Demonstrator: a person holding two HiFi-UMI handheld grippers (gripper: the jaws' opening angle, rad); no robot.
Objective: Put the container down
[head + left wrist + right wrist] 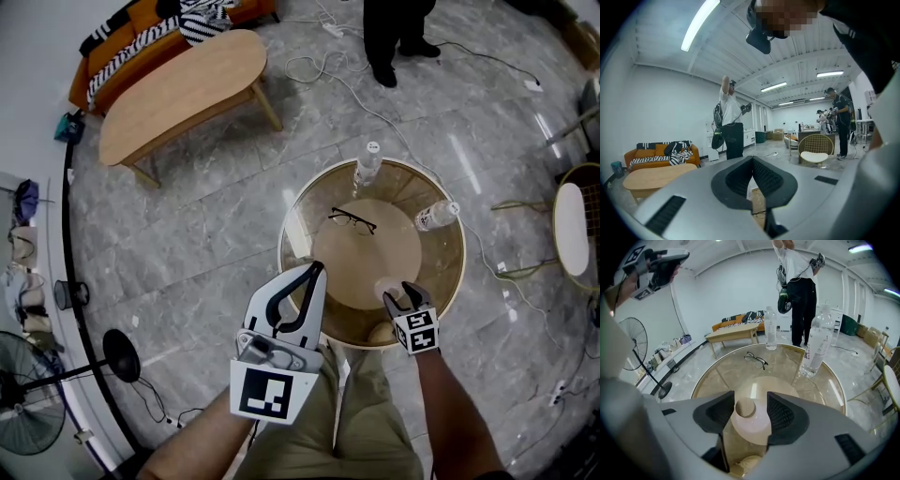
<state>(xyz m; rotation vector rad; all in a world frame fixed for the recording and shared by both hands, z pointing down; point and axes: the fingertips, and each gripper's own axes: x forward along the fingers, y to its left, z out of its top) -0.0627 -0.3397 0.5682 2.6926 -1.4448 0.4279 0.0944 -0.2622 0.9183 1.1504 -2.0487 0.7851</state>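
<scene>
A small pale container (751,420) with a round opening at its top stands on the round glass table (834,380), near its front edge; in the head view the container (386,291) shows just ahead of the right hand. My right gripper (751,404) (403,298) is open, one jaw on each side of the container, pads close to its sides. My left gripper (317,272) (752,159) is raised above the table's near left rim (450,281), shut and holding nothing.
On the table lie a pair of glasses (352,221) and two clear water bottles (367,164) (436,216). A pale round thing (380,333) sits at the near rim. Beyond stand a wooden coffee table (178,89), an orange sofa (141,37), a person (394,37) and a wire chair (572,225); cables cross the floor.
</scene>
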